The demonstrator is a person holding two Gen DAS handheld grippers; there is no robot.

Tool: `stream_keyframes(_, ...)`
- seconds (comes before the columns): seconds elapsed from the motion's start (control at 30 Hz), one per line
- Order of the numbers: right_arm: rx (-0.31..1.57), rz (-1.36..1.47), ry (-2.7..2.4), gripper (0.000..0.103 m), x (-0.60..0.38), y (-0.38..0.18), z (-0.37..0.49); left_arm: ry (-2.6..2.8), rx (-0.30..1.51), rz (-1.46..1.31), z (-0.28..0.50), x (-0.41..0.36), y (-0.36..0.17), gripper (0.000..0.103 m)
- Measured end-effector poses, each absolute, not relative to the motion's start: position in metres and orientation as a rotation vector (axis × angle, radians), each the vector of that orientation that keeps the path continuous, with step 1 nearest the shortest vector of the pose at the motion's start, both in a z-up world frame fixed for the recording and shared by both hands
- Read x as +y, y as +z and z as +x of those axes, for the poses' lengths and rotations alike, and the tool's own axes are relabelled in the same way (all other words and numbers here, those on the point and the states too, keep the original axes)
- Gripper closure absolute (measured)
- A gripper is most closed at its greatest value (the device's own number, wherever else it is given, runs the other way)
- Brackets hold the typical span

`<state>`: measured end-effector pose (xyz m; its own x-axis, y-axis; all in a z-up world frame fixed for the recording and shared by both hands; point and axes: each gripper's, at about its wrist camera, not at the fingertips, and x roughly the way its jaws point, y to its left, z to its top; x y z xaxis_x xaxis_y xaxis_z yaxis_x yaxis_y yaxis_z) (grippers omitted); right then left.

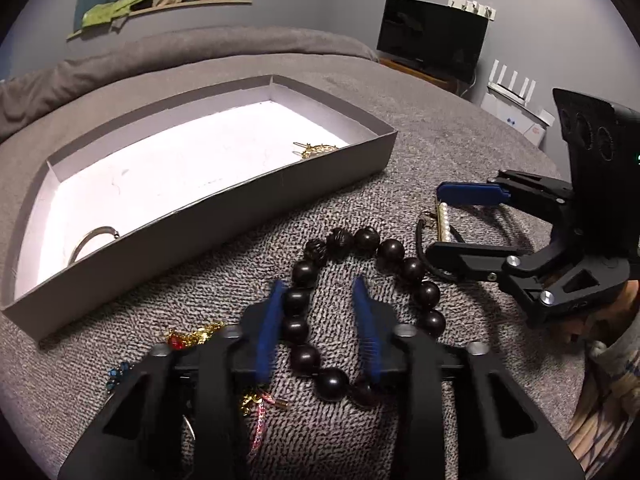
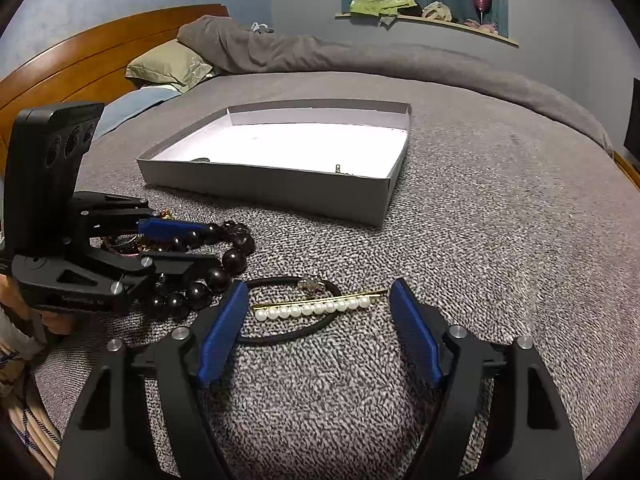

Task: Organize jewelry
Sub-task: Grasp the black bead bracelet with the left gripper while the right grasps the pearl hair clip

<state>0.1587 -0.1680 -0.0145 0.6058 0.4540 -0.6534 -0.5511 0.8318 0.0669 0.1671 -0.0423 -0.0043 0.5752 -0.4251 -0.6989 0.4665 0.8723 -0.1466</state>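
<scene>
Left hand-held gripper [image 1: 320,300] low on the bed [image 1: 460,152], jaws part-closed astride one side of the beads [image 1: 428,294], only the left pad touching, not yet clamped. Hard, round, likely to roll; best pinched across the string. Right hand-held gripper [image 2: 316,304] spread wide around the pearl pin [image 2: 312,309]: thin, stiff, slippery. Box [image 1: 200,224] beyond.

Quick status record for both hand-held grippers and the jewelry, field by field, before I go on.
left hand-held gripper: straddles one side of the bead bracelet; left pad at the beads, right pad clear
right hand-held gripper: open, around the pearl pin
hair tie: under the pin
box: on the bed, holds a ring-shaped piece and a gold piece
loose: red-gold trinket left of the bracelet
</scene>
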Motion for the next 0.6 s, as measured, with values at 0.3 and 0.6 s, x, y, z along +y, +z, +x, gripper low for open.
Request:
stream_keyframes(0.3,0.677,-0.169,0.572,0.035,-0.17,-0.009,0.15,-0.531,0.755,0.061,0.157,-0.044,0.004,0.088)
stream_keyframes(0.6,0.607,-0.102,0.571,0.035,-0.179,0.012,0.146,-0.557,0.667,0.047,0.141,-0.043,0.031,0.088)
